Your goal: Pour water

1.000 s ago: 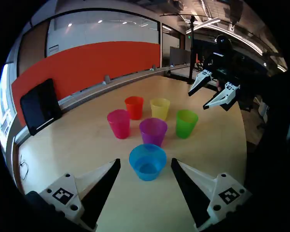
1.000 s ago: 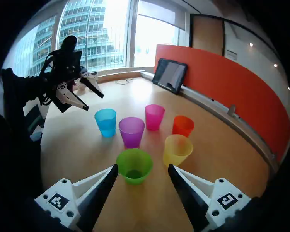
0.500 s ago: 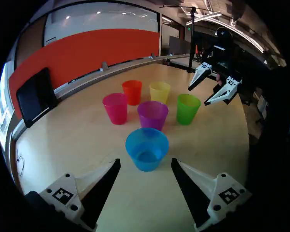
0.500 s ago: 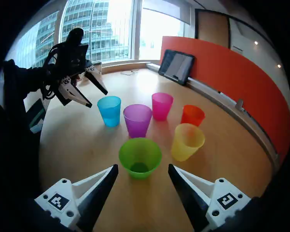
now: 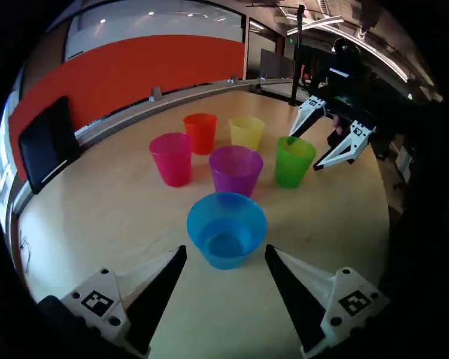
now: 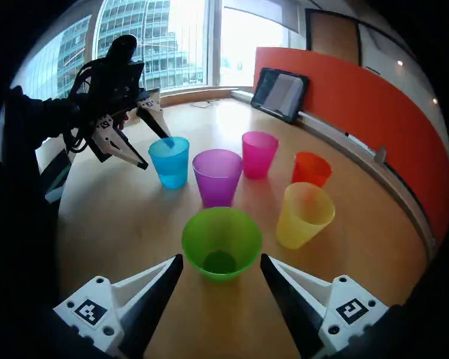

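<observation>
Left gripper (image 5: pixel 225 248), jaws spread, frames the blue cup (image 5: pixel 226 229) at 12 o'clock on the worktop (image 5: pixel 105 203); right gripper (image 6: pixel 220 257), jaws spread, frames the green cup (image 6: pixel 222 242) likewise, apparently lining up grasps for pouring

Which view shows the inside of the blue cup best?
The left gripper view. The blue cup stands close, between the open jaws, and the camera looks down into it to the bottom. The right gripper view shows it farther off, mostly from the side, so little of its inside shows.
</observation>
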